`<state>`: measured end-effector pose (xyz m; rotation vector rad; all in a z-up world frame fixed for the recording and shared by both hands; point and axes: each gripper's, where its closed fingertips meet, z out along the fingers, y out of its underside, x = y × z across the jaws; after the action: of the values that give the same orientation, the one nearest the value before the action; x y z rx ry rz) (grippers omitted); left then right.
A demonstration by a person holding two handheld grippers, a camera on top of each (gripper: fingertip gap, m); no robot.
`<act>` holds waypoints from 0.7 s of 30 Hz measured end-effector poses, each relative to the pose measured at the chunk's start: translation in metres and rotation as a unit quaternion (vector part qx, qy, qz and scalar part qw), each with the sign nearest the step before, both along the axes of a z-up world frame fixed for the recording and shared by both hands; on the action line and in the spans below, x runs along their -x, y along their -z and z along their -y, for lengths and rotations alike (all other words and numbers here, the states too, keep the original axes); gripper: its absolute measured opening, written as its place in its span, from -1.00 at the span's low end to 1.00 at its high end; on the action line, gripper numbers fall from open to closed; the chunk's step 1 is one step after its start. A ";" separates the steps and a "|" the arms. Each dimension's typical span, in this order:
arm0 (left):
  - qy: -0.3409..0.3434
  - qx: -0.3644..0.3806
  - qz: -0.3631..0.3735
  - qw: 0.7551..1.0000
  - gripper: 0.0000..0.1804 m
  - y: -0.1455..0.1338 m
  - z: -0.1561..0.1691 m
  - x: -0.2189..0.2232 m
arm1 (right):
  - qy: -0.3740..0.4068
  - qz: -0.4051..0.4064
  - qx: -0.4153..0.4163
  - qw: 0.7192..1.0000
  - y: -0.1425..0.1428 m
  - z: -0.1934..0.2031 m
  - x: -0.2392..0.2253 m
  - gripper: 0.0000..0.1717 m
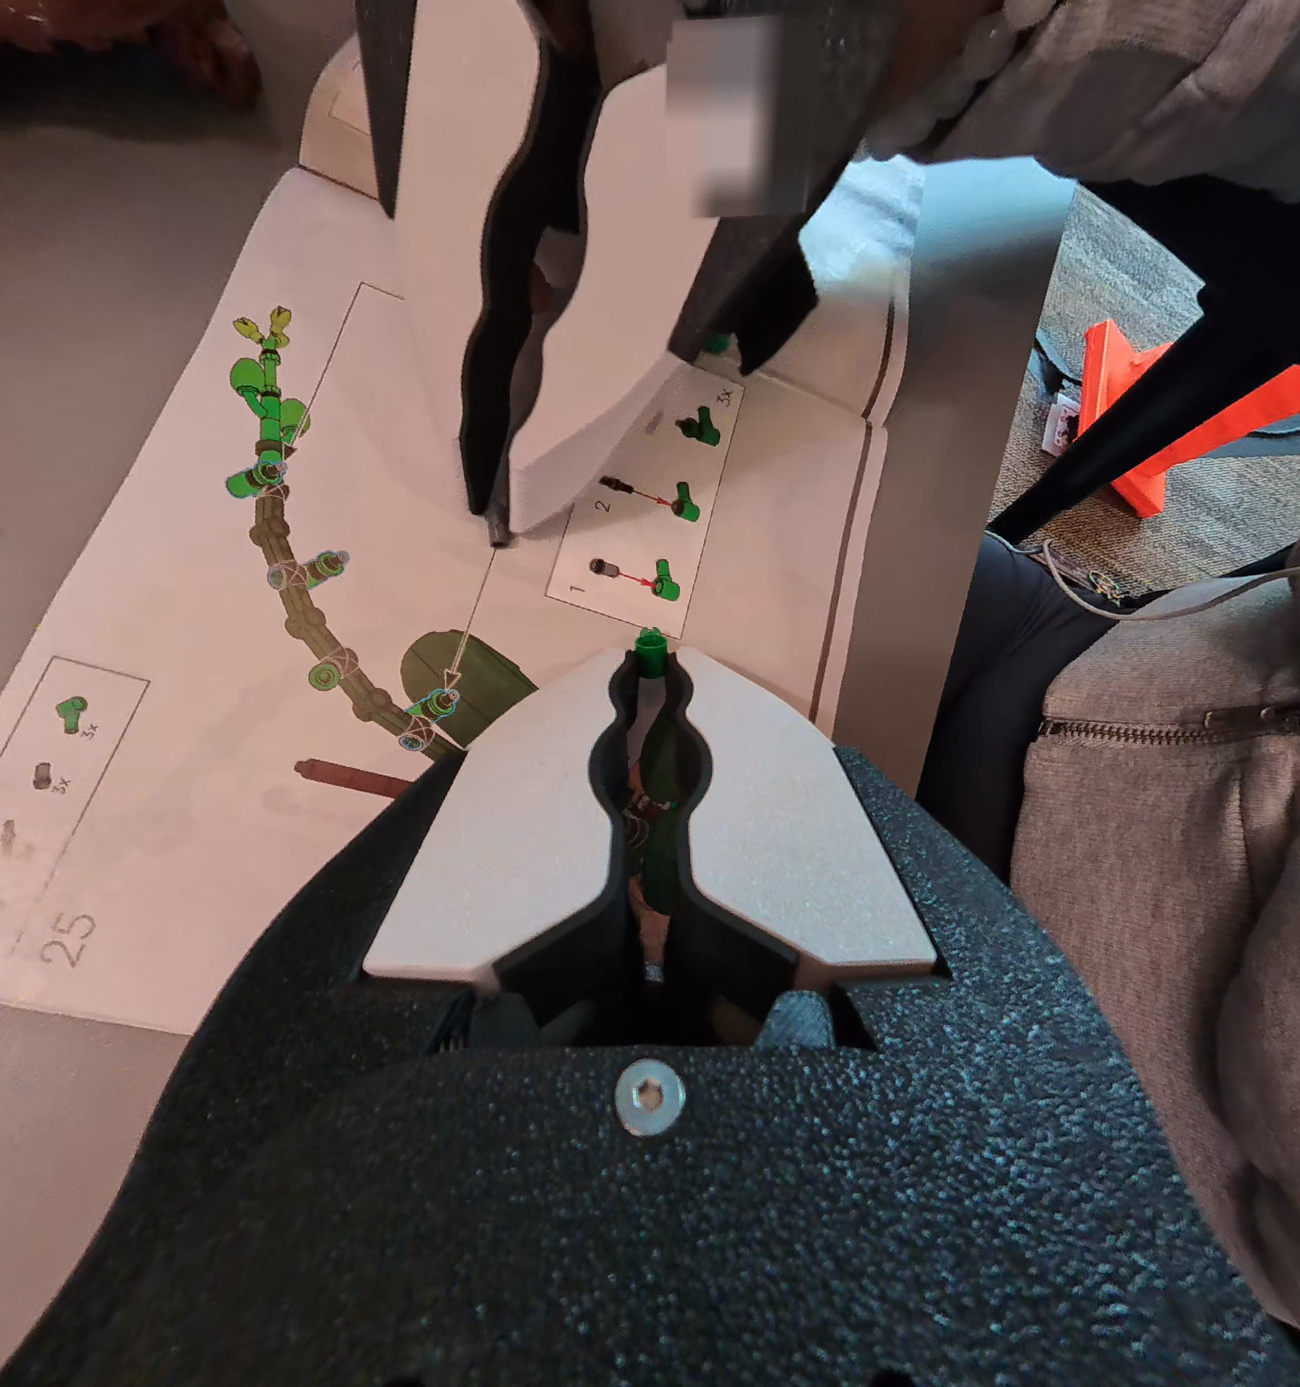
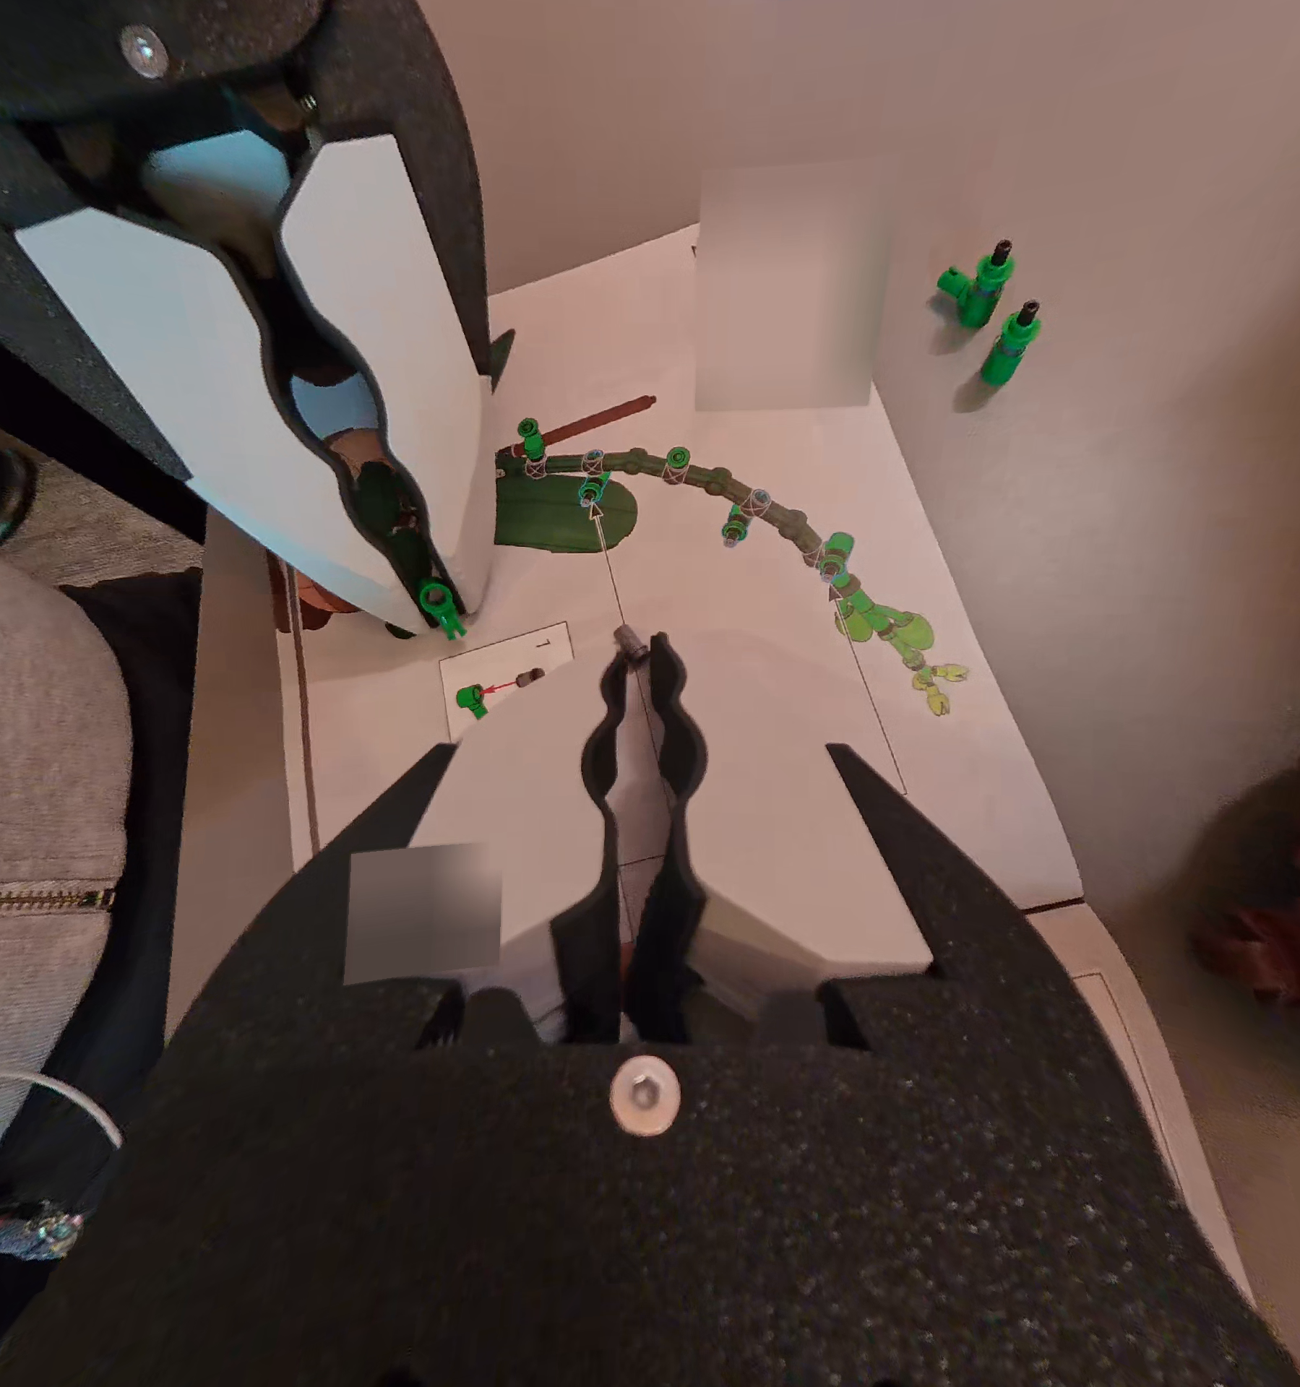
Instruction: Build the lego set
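An open instruction booklet (image 2: 744, 735) covers most of the pale table (image 2: 1082, 375), its page showing a curved green stem diagram and small boxed step drawings. Both grippers hang close above this page, near each other but not touching.

The left gripper (image 1: 650, 660) is clamped on a small green connector (image 1: 650, 651); the right wrist view shows its pads (image 2: 474, 525) pressing either side, with the connector's round hole and little clip poking out below the tips (image 2: 440, 604). The right gripper (image 2: 635, 649) is closed on a short grey pin (image 2: 631, 644), held only at the very fingertips, most of its length sticking out ahead.

Judging from the 2 parts held, the step in hand looks like seating the pin in the connector's hole. To do it well, the hole should be turned to face the pin squarely and the 2 axes lined up before pushing. The pin's grip looks shallow, so a crooked push could likely tip or flick it out; slow, straight pressure seems wise.

At the far right, 2 finished green connector-and-pin pieces (image 2: 996, 315) lie on the table well apart from both grippers.
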<state>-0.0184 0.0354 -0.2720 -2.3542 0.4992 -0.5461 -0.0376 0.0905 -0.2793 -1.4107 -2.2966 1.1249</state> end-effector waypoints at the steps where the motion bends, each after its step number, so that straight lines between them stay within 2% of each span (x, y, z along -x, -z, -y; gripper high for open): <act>1: -0.001 -0.001 0.000 1.000 -0.93 0.000 0.000 0.001 | -0.004 0.004 0.006 1.000 0.000 0.000 0.000 -0.94; 6: 0.000 -0.001 -0.003 1.000 -0.93 0.000 -0.001 0.002 | -0.043 0.003 -0.016 0.999 0.000 0.003 -0.001 -0.87; 11: 0.002 -0.001 -0.003 1.000 -0.93 0.000 0.000 0.002 | -0.103 -0.022 -0.068 0.992 0.000 0.006 -0.002 -0.94; 18: -0.002 -0.007 -0.010 1.000 -0.93 0.000 -0.003 0.004 | -0.087 -0.022 -0.049 0.995 0.000 0.009 -0.003 -0.95; 21: -0.006 -0.009 -0.026 1.000 -0.93 0.000 -0.002 0.007 | -0.091 -0.040 -0.074 0.992 0.000 0.010 -0.003 -0.96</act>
<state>-0.0258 0.0374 -0.2722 -2.3588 0.5110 -0.4736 -0.0344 0.0802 -0.2790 -1.1021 -2.4350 1.0151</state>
